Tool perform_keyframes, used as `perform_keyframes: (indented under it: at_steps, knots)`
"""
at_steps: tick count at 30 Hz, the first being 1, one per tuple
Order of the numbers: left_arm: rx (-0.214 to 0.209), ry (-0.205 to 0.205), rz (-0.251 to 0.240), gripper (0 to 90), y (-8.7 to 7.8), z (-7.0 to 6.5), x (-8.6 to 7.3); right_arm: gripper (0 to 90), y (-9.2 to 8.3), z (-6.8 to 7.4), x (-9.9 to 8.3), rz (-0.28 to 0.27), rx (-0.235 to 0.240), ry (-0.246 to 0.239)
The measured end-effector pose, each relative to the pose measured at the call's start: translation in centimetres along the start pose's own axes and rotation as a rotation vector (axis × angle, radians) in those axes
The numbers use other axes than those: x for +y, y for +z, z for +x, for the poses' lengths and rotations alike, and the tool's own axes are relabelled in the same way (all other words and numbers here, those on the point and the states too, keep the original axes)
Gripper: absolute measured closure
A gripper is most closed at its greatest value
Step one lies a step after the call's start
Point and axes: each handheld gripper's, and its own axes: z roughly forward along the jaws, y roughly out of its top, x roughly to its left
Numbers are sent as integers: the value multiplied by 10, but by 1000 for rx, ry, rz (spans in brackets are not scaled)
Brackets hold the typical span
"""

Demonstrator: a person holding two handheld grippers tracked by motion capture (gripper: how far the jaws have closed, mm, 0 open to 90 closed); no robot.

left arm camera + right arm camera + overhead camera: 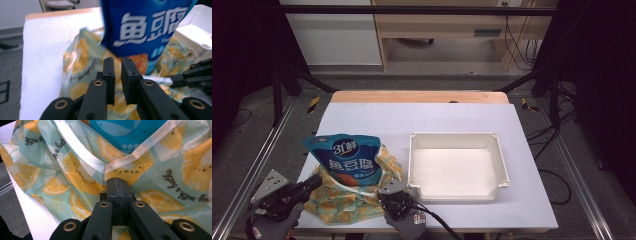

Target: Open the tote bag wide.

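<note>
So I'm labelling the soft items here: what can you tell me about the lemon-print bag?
The lemon-print bag is a thin, crumpled, pale-green fabric-like sack with orange and yellow citrus slices, script lettering and a white-taped rim. It slumps at the table's near left, beside the white tray. A blue snack pouch stands upright in its mouth. The right claw pinches its fabric just under the rim; the left claw is at its left side, jaws slightly apart.
</note>
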Motion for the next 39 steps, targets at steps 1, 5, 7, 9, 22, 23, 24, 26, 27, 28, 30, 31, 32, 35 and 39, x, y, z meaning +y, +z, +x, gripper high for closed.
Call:
perform_keyframes:
  at_steps: [1,5,7,9,22,23,24,26,27,28,30,31,32,35,39]
  knots:
    - [-1,14,8,833,3,-1,1,900,0,0,0,1,0,1]
    - [19,49,91,858,24,1,-1,900,0,0,0,6,3,5]
    - [31,44,136,867,35,5,-7,900,0,0,0,4,5,7]
    - [37,46,189,873,44,8,-15,900,0,0,0,6,4,6]
    - [51,75,351,880,63,13,-41,893,-1,-2,-1,7,-2,8]
    - [50,67,351,881,64,13,-42,892,-2,-2,-1,6,1,14]
    - [50,64,356,882,65,14,-43,893,-2,-2,-2,9,-1,18]
    - [53,60,367,887,68,16,-44,893,-2,-2,-2,9,0,17]
    - [49,61,372,890,68,17,-45,894,-2,-2,-2,8,0,15]
    - [50,59,374,893,69,17,-45,894,-2,-2,-2,9,0,15]
    - [47,62,384,895,70,17,-46,895,-2,-3,-2,11,7,22]
    - [43,62,396,896,71,17,-47,895,-2,-4,-2,11,9,25]
    - [41,64,400,896,72,17,-47,895,-2,-4,-2,11,10,27]
    - [31,51,400,893,73,18,-48,890,-2,-4,-2,10,11,25]
    - [25,38,396,888,73,19,-48,860,-2,-4,-2,8,13,26]
